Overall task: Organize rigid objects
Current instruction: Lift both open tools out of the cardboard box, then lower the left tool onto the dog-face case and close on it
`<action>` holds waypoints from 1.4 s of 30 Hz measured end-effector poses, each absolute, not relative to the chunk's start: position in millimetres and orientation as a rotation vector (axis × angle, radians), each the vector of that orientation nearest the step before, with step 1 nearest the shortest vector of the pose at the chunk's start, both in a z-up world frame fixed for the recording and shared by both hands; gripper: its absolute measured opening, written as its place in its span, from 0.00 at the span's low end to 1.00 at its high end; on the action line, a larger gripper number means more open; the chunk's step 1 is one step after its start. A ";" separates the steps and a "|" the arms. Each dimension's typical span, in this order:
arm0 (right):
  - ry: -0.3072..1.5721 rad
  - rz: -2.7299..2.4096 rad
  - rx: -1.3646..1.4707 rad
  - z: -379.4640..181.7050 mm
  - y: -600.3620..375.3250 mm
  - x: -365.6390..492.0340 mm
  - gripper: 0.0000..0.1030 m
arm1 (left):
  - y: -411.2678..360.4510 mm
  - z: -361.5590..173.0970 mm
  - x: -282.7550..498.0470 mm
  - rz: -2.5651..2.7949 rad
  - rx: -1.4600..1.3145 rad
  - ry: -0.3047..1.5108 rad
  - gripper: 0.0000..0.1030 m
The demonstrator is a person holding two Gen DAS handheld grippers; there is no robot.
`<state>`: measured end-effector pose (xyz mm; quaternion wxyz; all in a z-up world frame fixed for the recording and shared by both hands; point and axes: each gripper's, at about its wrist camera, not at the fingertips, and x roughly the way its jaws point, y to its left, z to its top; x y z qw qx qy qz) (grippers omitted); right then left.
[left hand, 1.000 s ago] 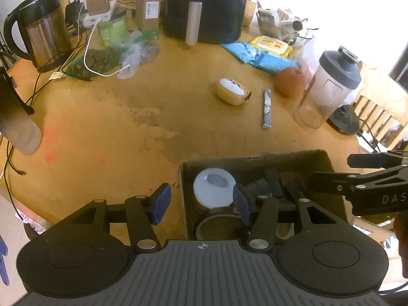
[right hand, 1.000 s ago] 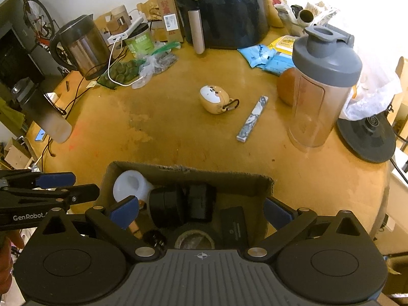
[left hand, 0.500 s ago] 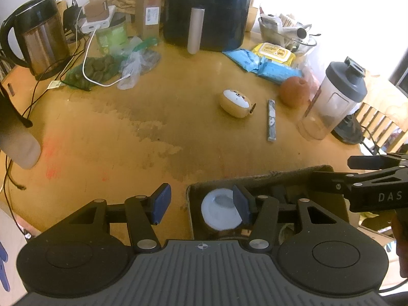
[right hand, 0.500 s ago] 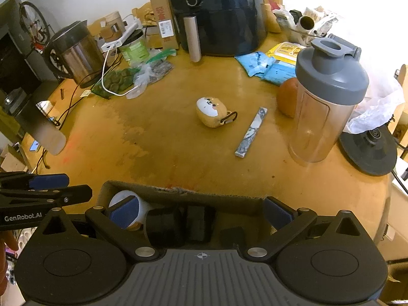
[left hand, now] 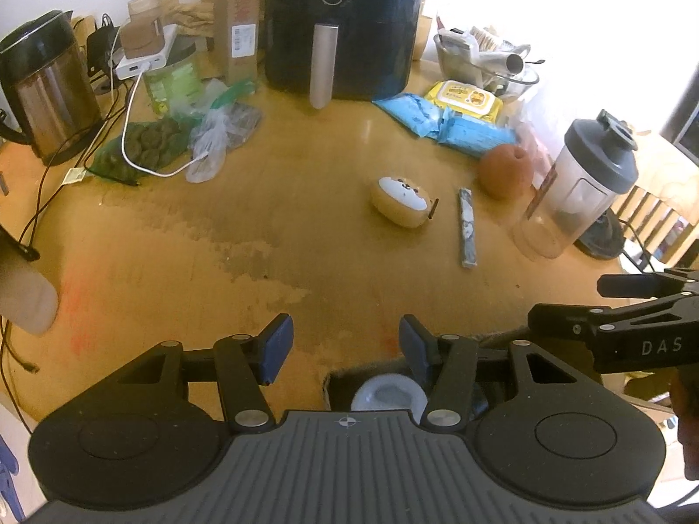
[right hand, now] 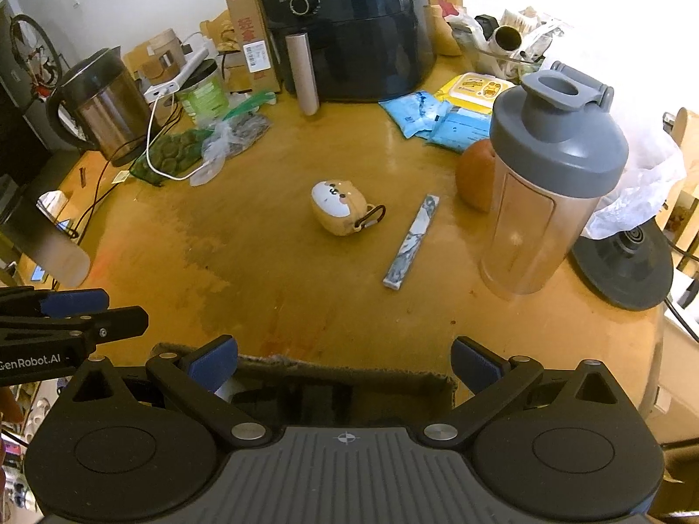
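A cardboard box (right hand: 349, 369) stands at the near table edge, mostly hidden under both gripper bodies. In it I see a white cup (left hand: 389, 395) and dark items (right hand: 323, 393). My left gripper (left hand: 345, 340) is open above the box's far left corner, with nothing between its fingers. My right gripper (right hand: 345, 360) is open wide over the box's far wall and holds nothing. Farther out on the table lie a dog-faced case (right hand: 338, 209), a patterned bar (right hand: 413, 240), an orange fruit (right hand: 474, 179) and a grey-lidded shaker bottle (right hand: 546, 183).
Along the back stand a black air fryer (left hand: 345, 22), a steel kettle (left hand: 48, 87), blue packets (left hand: 441, 118), a bag of green pieces (left hand: 148, 144) and a white cable (left hand: 131, 131). A black round base (right hand: 624, 262) sits at the right table edge.
Both grippers have drawn back toward the near table edge, so the box has slid down under their bodies in both views. The jaws have kept their width.
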<state>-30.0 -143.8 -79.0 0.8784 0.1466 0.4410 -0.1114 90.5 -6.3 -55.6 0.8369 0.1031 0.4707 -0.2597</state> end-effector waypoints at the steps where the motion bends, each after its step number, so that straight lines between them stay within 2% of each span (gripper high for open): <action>1: 0.921 -0.236 0.307 -79.5 -144.5 -28.2 1.00 | -6.9 -56.2 93.1 -0.552 0.220 0.997 0.51; 20: 0.951 -0.296 0.308 -87.3 -155.5 -5.6 1.00 | -32.4 -70.3 134.7 -0.606 0.250 0.998 0.54; 23: 0.951 -0.309 0.312 -87.6 -158.9 -6.4 1.00 | -39.8 -73.8 140.6 -0.625 0.260 0.987 0.68; 42: 0.937 -0.429 0.367 -86.9 -181.6 -25.1 1.00 | -93.0 -119.3 182.8 -0.763 0.376 0.973 0.68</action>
